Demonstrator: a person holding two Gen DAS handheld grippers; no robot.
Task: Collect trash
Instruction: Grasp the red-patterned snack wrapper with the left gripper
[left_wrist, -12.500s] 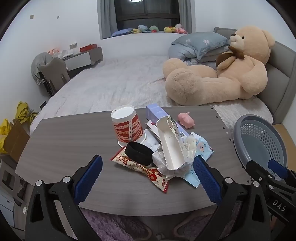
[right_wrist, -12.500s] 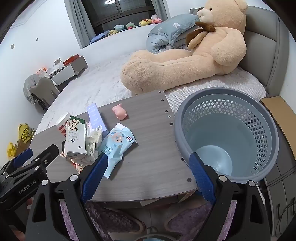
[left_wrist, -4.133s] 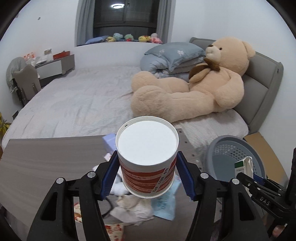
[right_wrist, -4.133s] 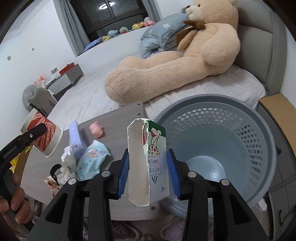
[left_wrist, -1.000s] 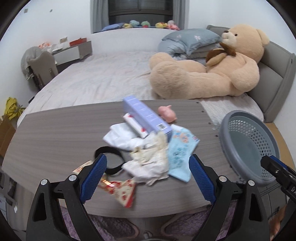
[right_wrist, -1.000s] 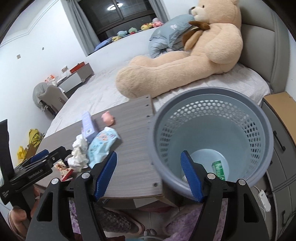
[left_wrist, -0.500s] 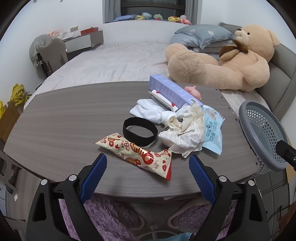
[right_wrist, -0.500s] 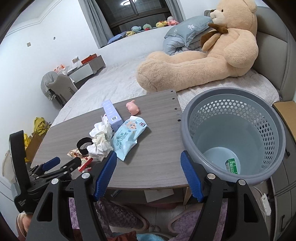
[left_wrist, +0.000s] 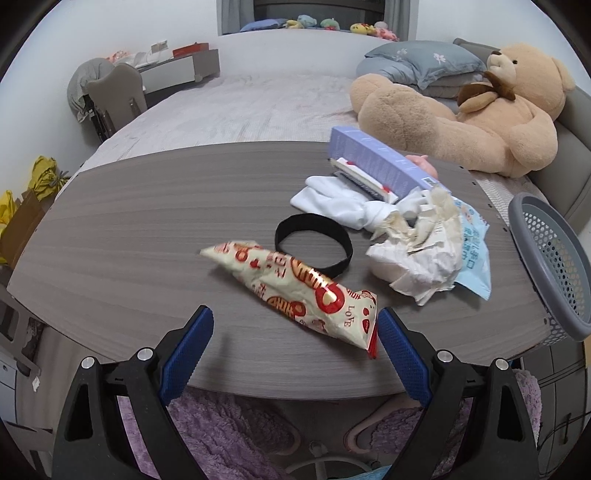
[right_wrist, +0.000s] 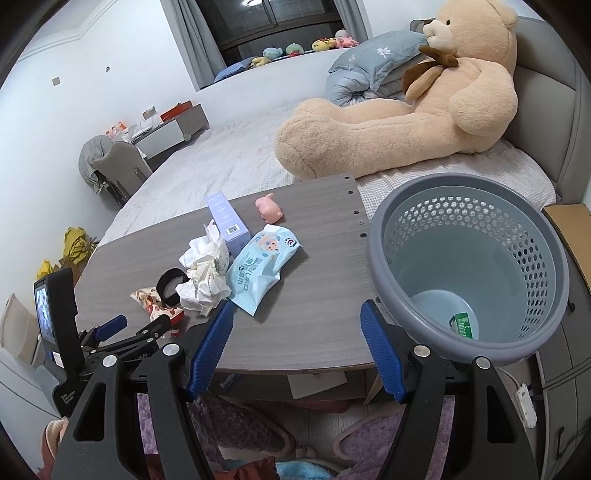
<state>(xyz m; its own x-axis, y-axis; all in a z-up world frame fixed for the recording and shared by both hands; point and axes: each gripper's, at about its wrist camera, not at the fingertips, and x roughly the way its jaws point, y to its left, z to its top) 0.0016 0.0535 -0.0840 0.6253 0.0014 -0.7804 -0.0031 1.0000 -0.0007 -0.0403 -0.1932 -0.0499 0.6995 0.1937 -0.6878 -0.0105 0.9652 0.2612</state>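
A red-and-cream snack wrapper (left_wrist: 295, 286) lies on the grey wooden table (left_wrist: 147, 221), just ahead of my open left gripper (left_wrist: 293, 343), whose jaws hold nothing. Beyond it lie a black band (left_wrist: 314, 242), crumpled white paper (left_wrist: 417, 254), a light blue wipes pack (left_wrist: 474, 251) and a lilac box (left_wrist: 384, 166). My right gripper (right_wrist: 297, 336) is open and empty over the table's near edge, left of the grey mesh bin (right_wrist: 469, 269). A green carton (right_wrist: 461, 325) lies in the bin's bottom. The left gripper (right_wrist: 140, 326) also shows in the right wrist view.
A pink toy pig (right_wrist: 269, 208) sits near the table's far edge. Behind the table are a bed (left_wrist: 240, 103) and a big teddy bear (right_wrist: 406, 103). A purple rug (left_wrist: 221, 435) covers the floor below. A cardboard box (right_wrist: 569, 229) stands right of the bin.
The left gripper has sunk and come closer to the snack wrapper, which now lies just before its jaws. The right gripper swung left from over the bin, then held still.
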